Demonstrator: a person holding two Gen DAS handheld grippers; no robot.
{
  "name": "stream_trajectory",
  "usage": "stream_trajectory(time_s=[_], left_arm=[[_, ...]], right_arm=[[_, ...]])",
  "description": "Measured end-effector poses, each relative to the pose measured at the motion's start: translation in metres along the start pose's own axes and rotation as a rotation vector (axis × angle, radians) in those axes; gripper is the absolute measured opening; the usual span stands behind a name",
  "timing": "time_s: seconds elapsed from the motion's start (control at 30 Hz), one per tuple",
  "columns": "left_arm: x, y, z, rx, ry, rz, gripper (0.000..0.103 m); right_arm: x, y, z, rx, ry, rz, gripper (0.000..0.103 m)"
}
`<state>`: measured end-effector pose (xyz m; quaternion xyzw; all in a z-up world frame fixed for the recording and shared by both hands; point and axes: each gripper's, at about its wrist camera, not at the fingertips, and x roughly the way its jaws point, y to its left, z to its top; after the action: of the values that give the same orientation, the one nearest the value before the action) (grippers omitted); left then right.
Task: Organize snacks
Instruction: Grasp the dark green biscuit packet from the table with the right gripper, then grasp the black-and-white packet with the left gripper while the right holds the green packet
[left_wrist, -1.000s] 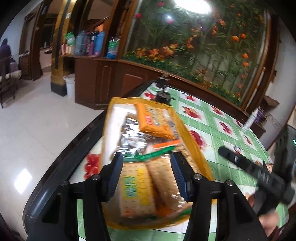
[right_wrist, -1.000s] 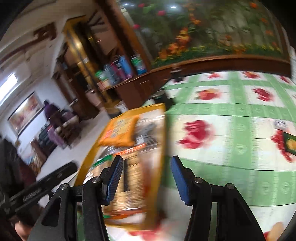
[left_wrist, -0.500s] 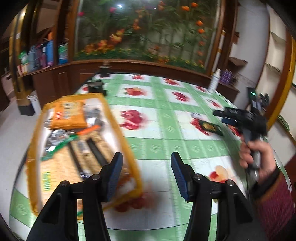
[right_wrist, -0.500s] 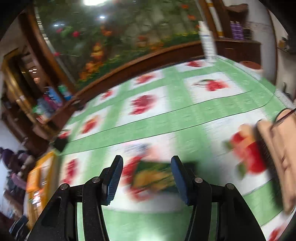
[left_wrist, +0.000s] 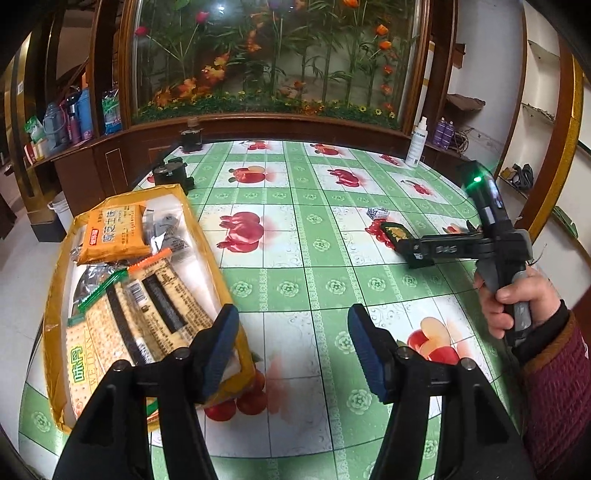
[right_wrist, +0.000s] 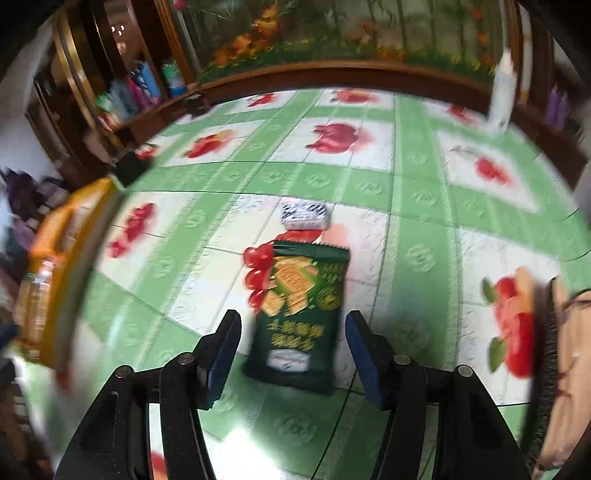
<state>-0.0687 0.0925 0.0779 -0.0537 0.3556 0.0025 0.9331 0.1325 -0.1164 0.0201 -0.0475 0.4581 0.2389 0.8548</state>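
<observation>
- The right gripper (right_wrist: 291, 347) has swung away from the yellow tray (left_wrist: 62, 251) of snacks at the left and now points down at a dark green snack packet (right_wrist: 301, 314) lying flat on the green tablecloth (right_wrist: 369, 188).
- Its jaws are opening; the packet sits between them but the pads do not touch it, so nothing is held.
- A small black-and-white sweet (right_wrist: 304, 216) lies just beyond the packet, on the far side.
- The left gripper (left_wrist: 291, 347) has turned from the tray toward bare cloth; its jaws are opening too, with nothing in them.
- Judging by this, the green packet is the next item to go into the tray.
</observation>
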Motion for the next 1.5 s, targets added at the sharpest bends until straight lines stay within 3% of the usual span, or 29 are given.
stream_trajectory(time_s=[0.13,0.17,0.23,0.33,0.43,0.57,0.8,0.87,0.93,1.03,1.13,1.23,1.4,1.5], left_arm=[[0.005,-0.01,0.011,0.013,0.008,-0.018,0.061],[0.007,-0.013,0.015,0.018,0.009,-0.02,0.061],[0.012,-0.021,0.026,0.028,0.018,-0.032,0.062],[0.024,-0.036,0.045,0.05,0.048,-0.072,0.069],[0.043,-0.057,0.067,0.086,0.076,-0.101,0.071],[0.095,-0.089,0.11,0.114,0.139,-0.152,0.072],[0.204,-0.12,0.136,0.133,0.274,-0.149,0.071],[0.222,-0.124,0.138,0.13,0.291,-0.152,0.055],[0.235,-0.127,0.143,0.146,0.279,-0.132,0.054],[0.248,-0.129,0.148,0.135,0.266,-0.129,0.053],[0.256,-0.13,0.148,0.119,0.304,-0.179,0.044],[0.254,-0.135,0.14,0.157,0.318,-0.178,0.035],[0.239,-0.137,0.128,0.159,0.338,-0.226,0.035],[0.234,-0.141,0.127,0.186,0.316,-0.201,0.036]], right_arm=[[0.008,0.003,0.001,-0.005,-0.023,-0.075,0.064],[0.008,0.005,0.0,-0.01,-0.027,-0.096,0.05],[0.007,0.003,0.0,-0.006,-0.019,-0.118,0.047],[0.003,-0.012,0.003,0.082,-0.015,-0.128,0.047],[-0.017,-0.044,0.005,0.237,-0.085,-0.066,0.047],[-0.033,-0.079,0.004,0.408,-0.145,-0.042,0.047],[-0.047,-0.089,0.007,0.478,-0.198,-0.044,0.048],[-0.049,-0.089,0.007,0.482,-0.206,-0.032,0.048],[-0.05,-0.088,0.008,0.486,-0.208,-0.018,0.048],[-0.05,-0.088,0.008,0.483,-0.21,-0.009,0.048],[-0.051,-0.087,0.009,0.485,-0.211,0.0,0.048],[-0.05,-0.088,0.009,0.489,-0.206,-0.004,0.048],[-0.05,-0.088,0.008,0.498,-0.208,-0.005,0.048],[-0.05,-0.088,0.008,0.5,-0.211,-0.005,0.048]])
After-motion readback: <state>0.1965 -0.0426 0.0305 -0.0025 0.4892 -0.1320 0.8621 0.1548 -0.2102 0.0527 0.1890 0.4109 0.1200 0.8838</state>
